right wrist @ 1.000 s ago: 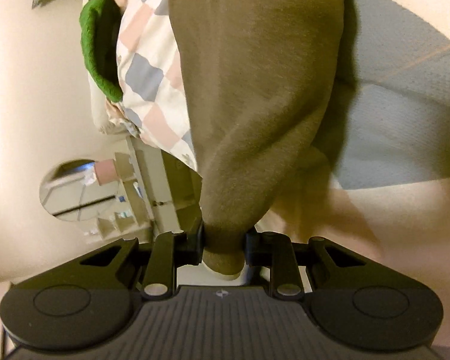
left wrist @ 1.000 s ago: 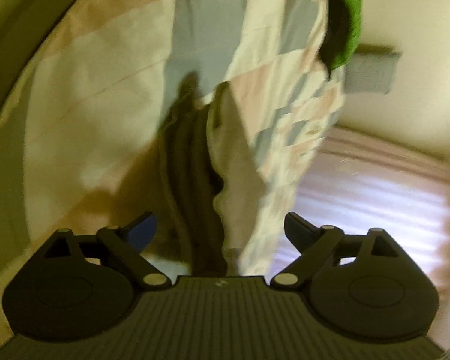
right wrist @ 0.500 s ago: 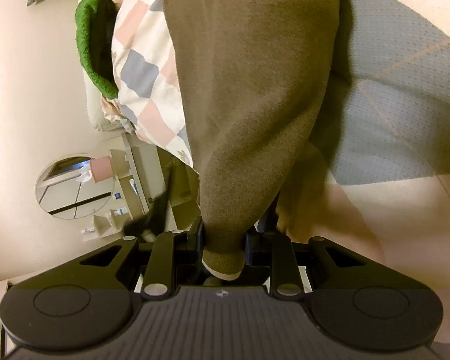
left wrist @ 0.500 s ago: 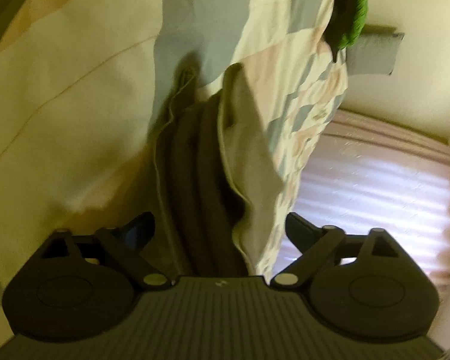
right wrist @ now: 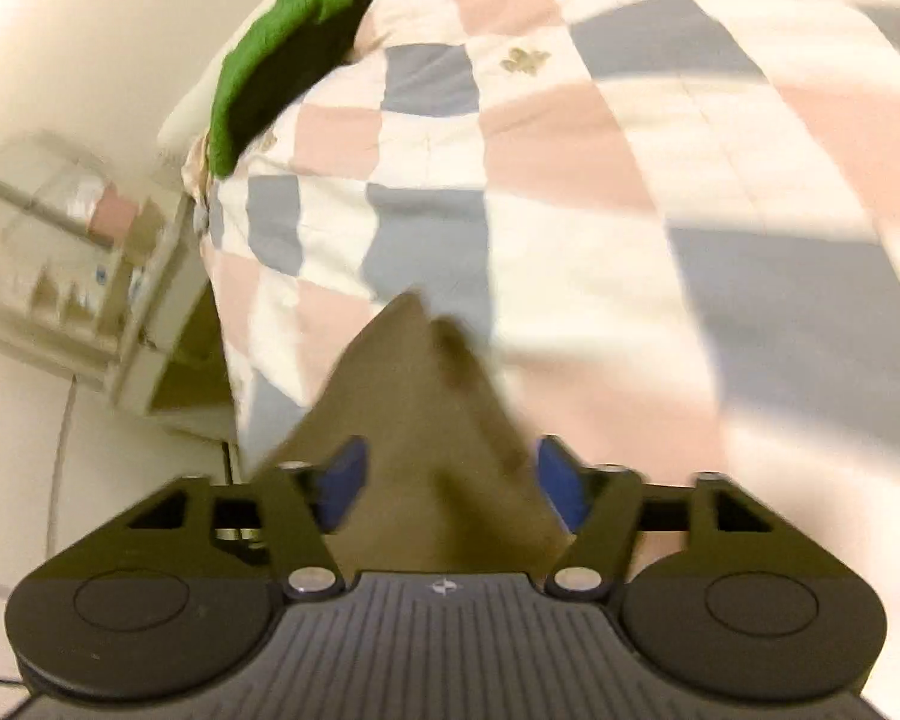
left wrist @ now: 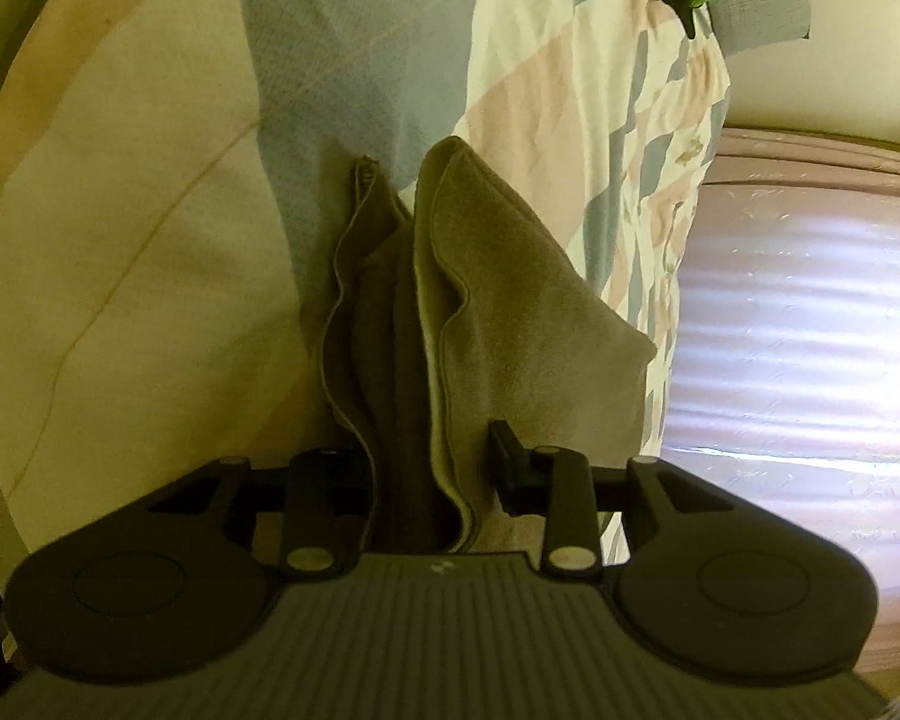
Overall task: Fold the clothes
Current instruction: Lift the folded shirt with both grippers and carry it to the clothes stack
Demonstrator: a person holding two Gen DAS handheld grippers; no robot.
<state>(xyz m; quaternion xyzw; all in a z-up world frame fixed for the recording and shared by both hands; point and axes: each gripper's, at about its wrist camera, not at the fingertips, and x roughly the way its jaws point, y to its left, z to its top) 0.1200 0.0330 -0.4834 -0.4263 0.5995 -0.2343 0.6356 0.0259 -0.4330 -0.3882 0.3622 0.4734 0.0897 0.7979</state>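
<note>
The left gripper (left wrist: pixel 429 468) pinched a bunch of the brown garment (left wrist: pixel 486 324), its fingers pressed on the folded layers. The cloth looked soft, thick and floppy, so it would likely sag and was best held by its stitched edges. It was fuzzy, with a thin pale hem, and hung just above the checked quilt (left wrist: pixel 546 90). The right gripper (right wrist: pixel 444 480) was spread, with a brown corner lying loose between its blue pads (right wrist: pixel 345 477).

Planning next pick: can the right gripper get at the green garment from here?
Probably not yet: the right gripper has olive cloth between its open fingers, and the green garment lies across the checked quilt, near the wall.
</note>
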